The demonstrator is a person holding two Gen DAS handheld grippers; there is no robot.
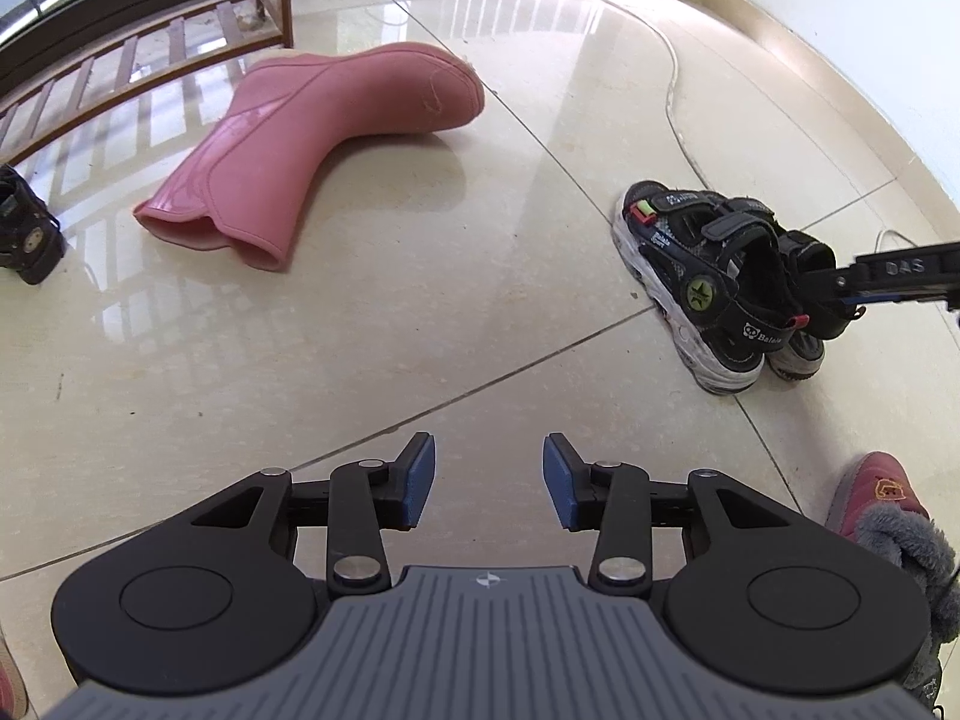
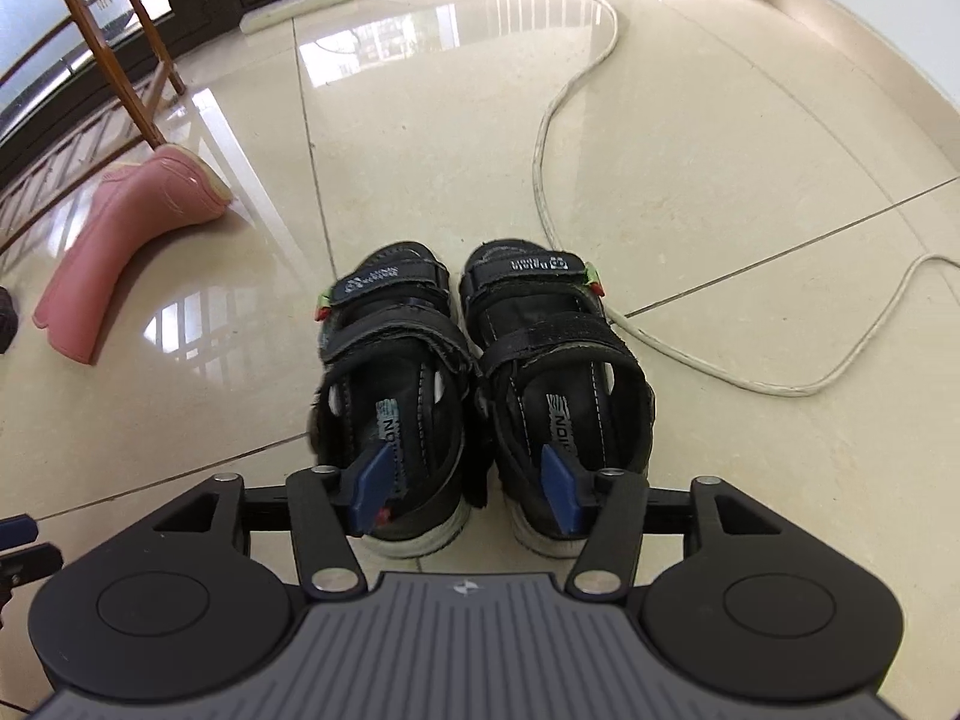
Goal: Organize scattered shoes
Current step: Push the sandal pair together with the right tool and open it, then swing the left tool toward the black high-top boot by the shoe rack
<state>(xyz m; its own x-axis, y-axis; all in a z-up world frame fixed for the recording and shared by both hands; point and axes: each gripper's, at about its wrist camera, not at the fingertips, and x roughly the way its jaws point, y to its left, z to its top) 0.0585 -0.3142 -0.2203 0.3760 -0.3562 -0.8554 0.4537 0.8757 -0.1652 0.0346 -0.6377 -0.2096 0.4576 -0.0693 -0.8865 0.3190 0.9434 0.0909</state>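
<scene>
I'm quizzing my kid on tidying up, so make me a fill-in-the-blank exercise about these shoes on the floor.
1. The pink boot lies on its ____.
2. The two black sandals stand side by ____.
3. The left gripper holds ____.
4. The white cable runs along the ____.

Missing words: side; side; nothing; floor

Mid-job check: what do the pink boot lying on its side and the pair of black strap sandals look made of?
Pink boot: likely rubber or PVC, one smooth moulded piece, glossy sheen on the shaft. Black strap sandals: apparently synthetic leather and fabric straps, matte, stitched, frayed at the edges, on scuffed whitish rubbery soles.
</scene>
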